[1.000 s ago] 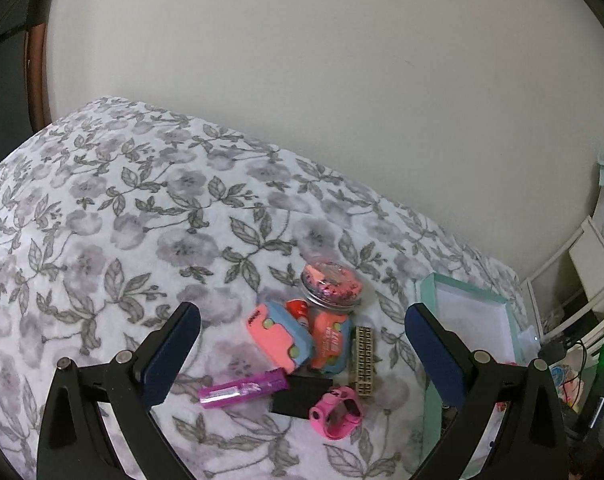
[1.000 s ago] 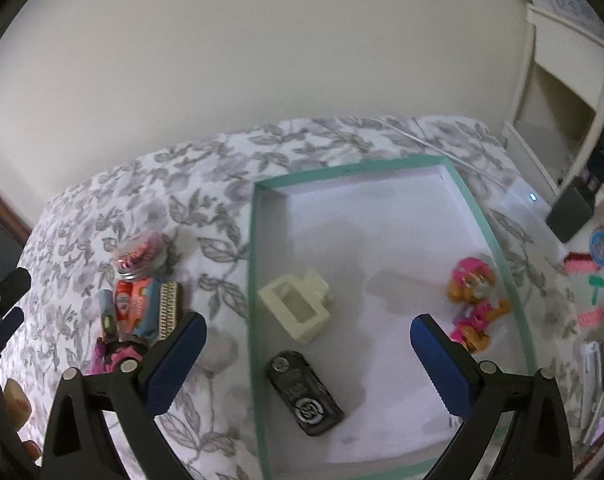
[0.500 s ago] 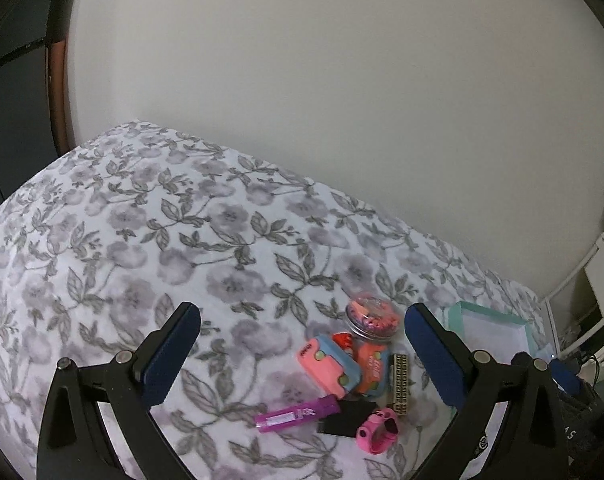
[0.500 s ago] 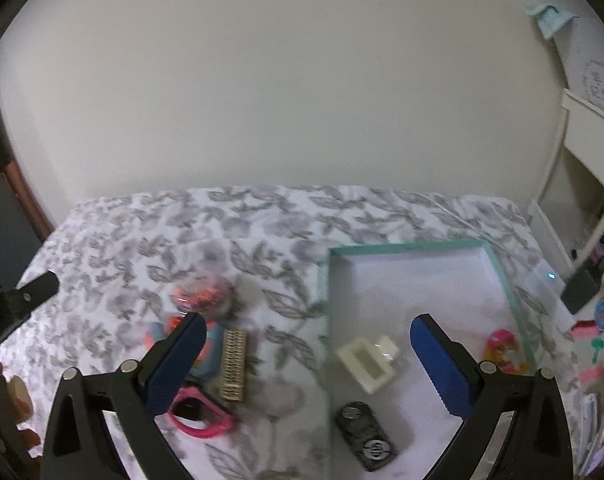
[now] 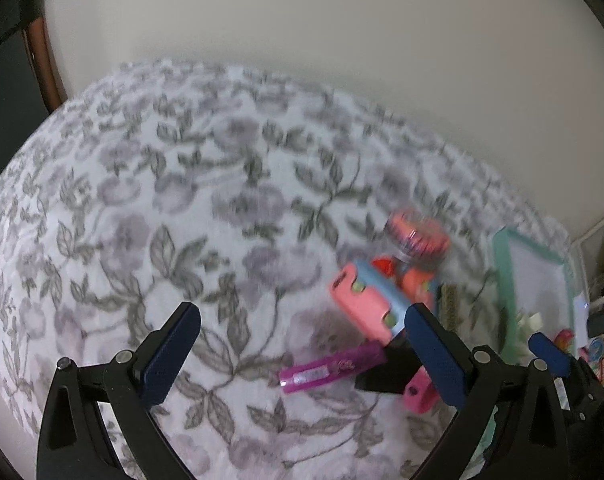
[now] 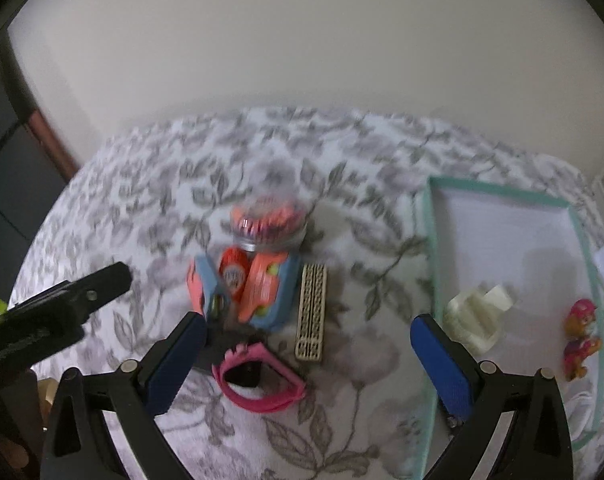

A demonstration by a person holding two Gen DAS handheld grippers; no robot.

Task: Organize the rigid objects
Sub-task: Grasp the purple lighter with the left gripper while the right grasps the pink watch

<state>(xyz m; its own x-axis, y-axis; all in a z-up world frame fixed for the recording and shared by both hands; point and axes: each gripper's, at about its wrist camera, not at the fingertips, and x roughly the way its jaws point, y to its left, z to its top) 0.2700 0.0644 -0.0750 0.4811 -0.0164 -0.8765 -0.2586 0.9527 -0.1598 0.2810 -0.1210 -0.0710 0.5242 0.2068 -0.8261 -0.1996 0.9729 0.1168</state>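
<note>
Both grippers, jaws spread, have swung from tray [image 6: 430, 240] toward toy pile [image 6: 262, 280].

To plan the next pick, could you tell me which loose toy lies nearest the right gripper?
The pink watch, lying just ahead of the open right gripper; the other loose toys sit farther back.

We're looking at a white bedspread [image 6: 150, 208] with grey flowers and leaves, a teal-rimmed white tray [image 6: 432, 264], a hot-pink watch [image 6: 262, 384], a cream comb [image 6: 312, 312] and a shiny magenta tube [image 5: 330, 368].
</note>
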